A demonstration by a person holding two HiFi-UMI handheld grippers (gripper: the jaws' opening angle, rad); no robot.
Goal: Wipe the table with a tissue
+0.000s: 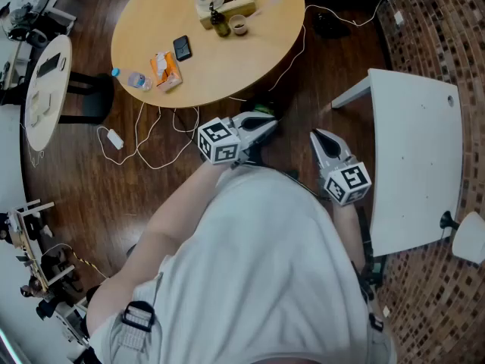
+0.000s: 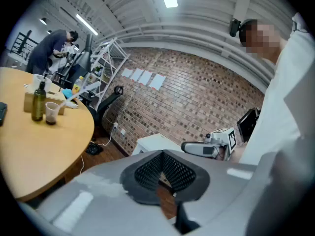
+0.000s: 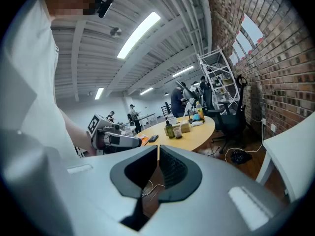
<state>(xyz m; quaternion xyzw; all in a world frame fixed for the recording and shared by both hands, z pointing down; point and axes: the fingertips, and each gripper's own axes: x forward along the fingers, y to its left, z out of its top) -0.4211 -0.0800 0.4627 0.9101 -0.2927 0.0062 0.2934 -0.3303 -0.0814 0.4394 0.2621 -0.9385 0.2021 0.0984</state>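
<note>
A round wooden table (image 1: pixel 242 63) stands ahead of me, some way off. On it lie an orange tissue packet (image 1: pixel 167 71) near the front left edge and a wooden tissue box (image 1: pixel 224 9) further back. My left gripper (image 1: pixel 268 122) hovers above the floor just short of the table's near edge, jaws shut with nothing between them (image 2: pixel 162 153). My right gripper (image 1: pixel 317 136) is held beside it, to the right, also shut and empty (image 3: pixel 158 147). Both are well clear of the tissues. The person's white shirt (image 1: pixel 258 264) fills the lower half of the head view.
On the round table are also a black phone (image 1: pixel 182 48), a small water bottle (image 1: pixel 137 80), a dark bottle (image 1: pixel 220 26) and a cup (image 1: pixel 239 27). White cables (image 1: pixel 144 146) trail over the dark floor. A white table (image 1: pixel 417 158) stands close on my right. People work at the far side of the room (image 3: pixel 177 100).
</note>
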